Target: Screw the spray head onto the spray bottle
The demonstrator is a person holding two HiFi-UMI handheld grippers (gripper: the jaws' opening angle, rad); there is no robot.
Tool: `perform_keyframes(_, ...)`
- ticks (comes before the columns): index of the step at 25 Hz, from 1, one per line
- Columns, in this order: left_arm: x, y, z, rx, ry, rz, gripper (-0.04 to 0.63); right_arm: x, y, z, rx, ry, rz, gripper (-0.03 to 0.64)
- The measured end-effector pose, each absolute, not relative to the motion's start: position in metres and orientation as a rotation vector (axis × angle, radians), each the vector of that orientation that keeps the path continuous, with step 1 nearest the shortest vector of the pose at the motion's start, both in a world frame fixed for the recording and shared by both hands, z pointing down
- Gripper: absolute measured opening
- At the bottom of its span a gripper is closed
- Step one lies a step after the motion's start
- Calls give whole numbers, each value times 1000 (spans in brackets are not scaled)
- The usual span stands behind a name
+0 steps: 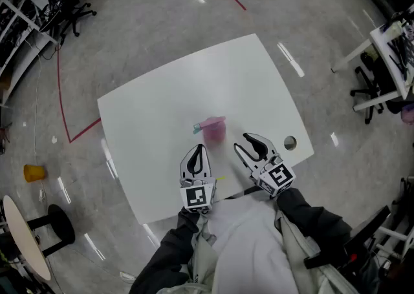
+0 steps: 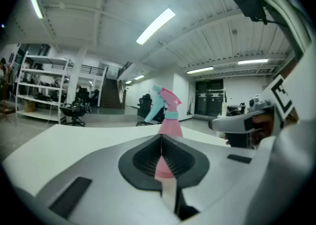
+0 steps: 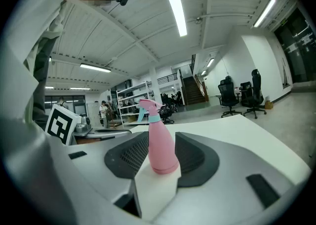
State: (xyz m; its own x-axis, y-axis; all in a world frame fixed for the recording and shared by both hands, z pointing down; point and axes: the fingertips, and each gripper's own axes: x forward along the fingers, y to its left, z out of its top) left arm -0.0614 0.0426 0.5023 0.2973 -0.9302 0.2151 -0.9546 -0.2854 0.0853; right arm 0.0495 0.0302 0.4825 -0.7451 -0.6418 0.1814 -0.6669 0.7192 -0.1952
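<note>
A pink spray bottle (image 1: pixel 213 130) stands upright on the white table (image 1: pixel 162 112), with its pink spray head and teal trigger on top. My left gripper (image 1: pixel 197 151) sits just short of it, jaws shut with nothing between them; in the left gripper view the bottle (image 2: pixel 170 119) rises beyond the closed left gripper (image 2: pixel 162 144). My right gripper (image 1: pixel 248 141) is to the bottle's right, open. In the right gripper view the bottle (image 3: pixel 159 137) stands framed by the right gripper (image 3: pixel 160 145), and the pads do not touch it.
A round cable hole (image 1: pixel 290 143) lies near the table's right corner, beside my right gripper. The near table edge runs just under both grippers. Office chairs, shelves and a yellow object (image 1: pixel 34 172) are on the floor around the table.
</note>
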Motion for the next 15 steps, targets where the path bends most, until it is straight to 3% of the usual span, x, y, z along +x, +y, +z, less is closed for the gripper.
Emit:
perform_keyframes(11,-45,30,526,2216,-1804,175,9,75,-4,497,979,-2858,448,141)
perform_keyframes(12,-43,28,528,2196,-1799,164,71,75,-5,497,960,-2864,447,141)
perform_keyframes(13,-40,25,532,2176,-1777,149,182,74,-5,498,940,-2868,445,141)
perform_keyframes(15,-33,20,538,2152,-1742,135,222,74,-6,500,901,-2875,440,141)
